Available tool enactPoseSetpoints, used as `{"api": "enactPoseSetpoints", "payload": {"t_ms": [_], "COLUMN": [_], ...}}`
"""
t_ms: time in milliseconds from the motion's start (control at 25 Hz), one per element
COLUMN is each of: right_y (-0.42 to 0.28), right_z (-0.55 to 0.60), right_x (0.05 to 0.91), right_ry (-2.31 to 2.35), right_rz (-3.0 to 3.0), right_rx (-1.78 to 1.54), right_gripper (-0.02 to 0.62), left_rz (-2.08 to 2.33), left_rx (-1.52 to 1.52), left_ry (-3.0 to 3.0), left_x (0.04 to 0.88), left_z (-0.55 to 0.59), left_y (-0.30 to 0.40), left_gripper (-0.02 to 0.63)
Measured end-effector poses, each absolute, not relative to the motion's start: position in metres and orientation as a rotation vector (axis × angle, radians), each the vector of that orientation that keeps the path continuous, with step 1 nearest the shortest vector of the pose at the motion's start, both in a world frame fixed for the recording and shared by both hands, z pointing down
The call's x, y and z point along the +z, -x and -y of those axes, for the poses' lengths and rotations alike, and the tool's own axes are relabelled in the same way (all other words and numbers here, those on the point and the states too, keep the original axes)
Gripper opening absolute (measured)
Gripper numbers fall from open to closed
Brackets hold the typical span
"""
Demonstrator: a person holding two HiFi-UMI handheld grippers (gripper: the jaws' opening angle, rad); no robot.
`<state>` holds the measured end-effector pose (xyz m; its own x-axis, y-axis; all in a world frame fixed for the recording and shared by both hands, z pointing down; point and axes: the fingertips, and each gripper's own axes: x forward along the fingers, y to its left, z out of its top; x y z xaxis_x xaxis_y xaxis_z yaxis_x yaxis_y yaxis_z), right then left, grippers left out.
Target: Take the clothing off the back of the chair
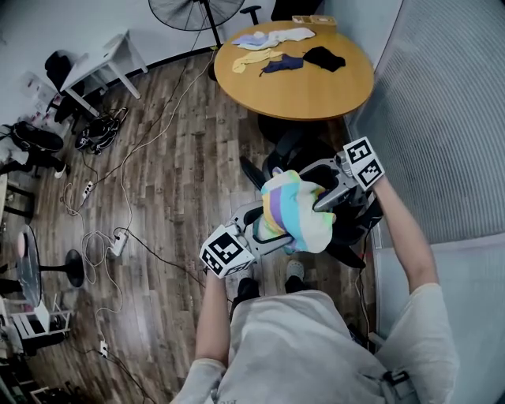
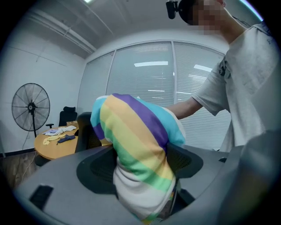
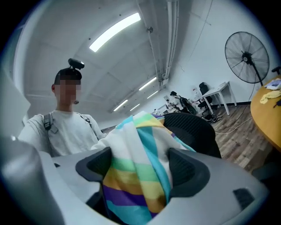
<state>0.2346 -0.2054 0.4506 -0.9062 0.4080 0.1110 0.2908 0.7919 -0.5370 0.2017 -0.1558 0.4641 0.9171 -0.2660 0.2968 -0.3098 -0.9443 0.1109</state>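
A rainbow-striped piece of clothing (image 1: 296,213) with white parts is bunched over the top of a black office chair's back (image 1: 359,225). My left gripper (image 1: 272,225) reaches it from the lower left. In the left gripper view the clothing (image 2: 136,145) fills the gap of my left gripper (image 2: 140,169), whose jaws stand wide. My right gripper (image 1: 319,197) comes in from the right, opposite the left one. The right gripper (image 3: 138,169) also has its jaws wide around the striped cloth (image 3: 136,176), with the chair back (image 3: 193,132) just behind.
A round wooden table (image 1: 316,87) beyond the chair carries several loose garments. A standing fan (image 1: 193,12) is behind it. Cables and a power strip (image 1: 118,241) lie on the wooden floor to the left. A blind-covered glass wall (image 1: 442,118) runs close along the right.
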Motion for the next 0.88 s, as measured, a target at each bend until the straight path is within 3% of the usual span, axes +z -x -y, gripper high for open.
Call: {"api": "enactPoseSetpoints", "payload": {"t_ms": [80, 240, 480, 880], "right_y": [-0.236, -0.241, -0.239, -0.219], "right_z": [0.203, 0.202, 0.205, 0.227], "right_x": [0.45, 0.452, 0.45, 0.44], "right_ry": [0.517, 0.448, 0.304, -0.024], "right_rz": [2.766, 2.759, 2.786, 2.875], "right_rx": [0.81, 0.855, 0.891, 0.938], "right_gripper": [0.419, 0.306, 0.209, 0.167], "left_rz": [0.418, 0.405, 0.439, 0.607], "left_rx": [0.401, 0.355, 0.275, 0.198], "left_ry": [-2.925, -2.914, -2.887, -2.847], "left_x": [0.463, 0.462, 0.461, 0.453], "left_z": [0.152, 0.15, 0.155, 0.177], "left_y": [-0.203, -0.203, -0.197, -0.167], "left_gripper": [0.36, 0.311, 0.232, 0.144]}}
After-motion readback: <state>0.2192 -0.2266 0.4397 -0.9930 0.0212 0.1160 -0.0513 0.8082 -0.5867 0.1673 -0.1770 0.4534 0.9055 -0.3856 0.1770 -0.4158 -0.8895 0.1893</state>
